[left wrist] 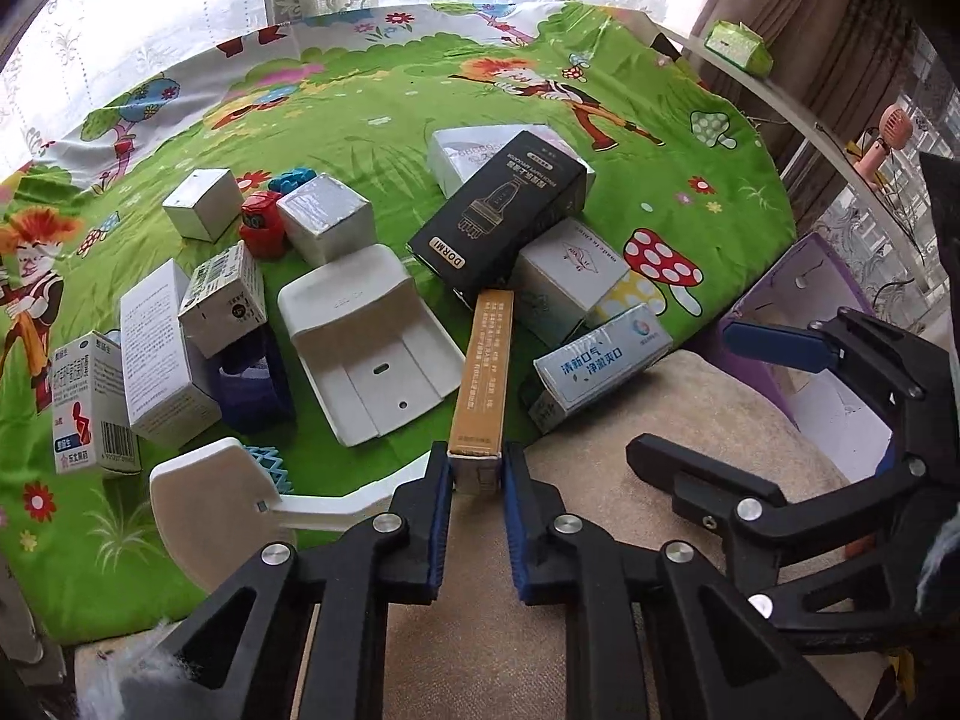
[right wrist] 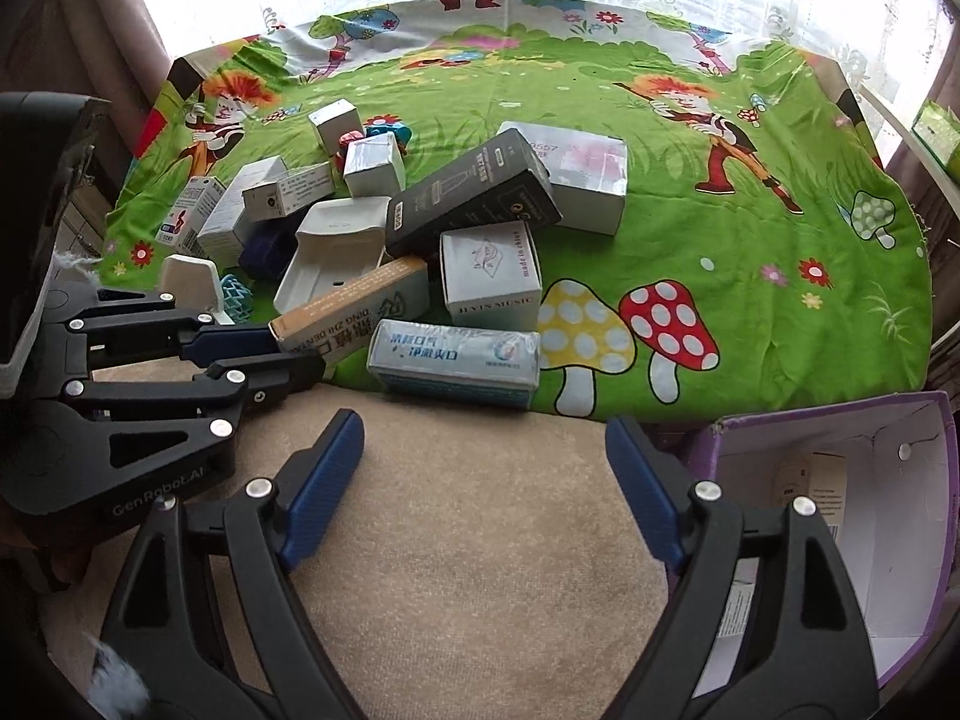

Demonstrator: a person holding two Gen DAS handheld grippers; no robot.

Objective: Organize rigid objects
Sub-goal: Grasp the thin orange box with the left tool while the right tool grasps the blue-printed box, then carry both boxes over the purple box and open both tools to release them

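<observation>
A long tan box (left wrist: pixel 483 372) lies on the green cartoon cloth (left wrist: pixel 390 114), its near end over the cloth's front edge. My left gripper (left wrist: pixel 478 480) is shut on that near end, one blue pad against each side. From the right wrist view the left gripper (right wrist: pixel 288 354) comes in from the left onto the tan box (right wrist: pixel 354 300). My right gripper (right wrist: pixel 480 480) stands open above the beige surface, nothing between its fingers; in the left wrist view the right gripper (left wrist: pixel 720 402) is at the right. A purple open box (right wrist: pixel 840 405) with something inside sits to its right.
A pile lies behind the tan box: a black DORMI box (left wrist: pixel 504 210), a blue-and-white box (right wrist: pixel 456 360), a white square box (right wrist: pixel 489 276), a white plastic holder (left wrist: pixel 366 342), several small white boxes and a red toy (left wrist: pixel 261 225). The cloth's right half (right wrist: pixel 750 240) is bare.
</observation>
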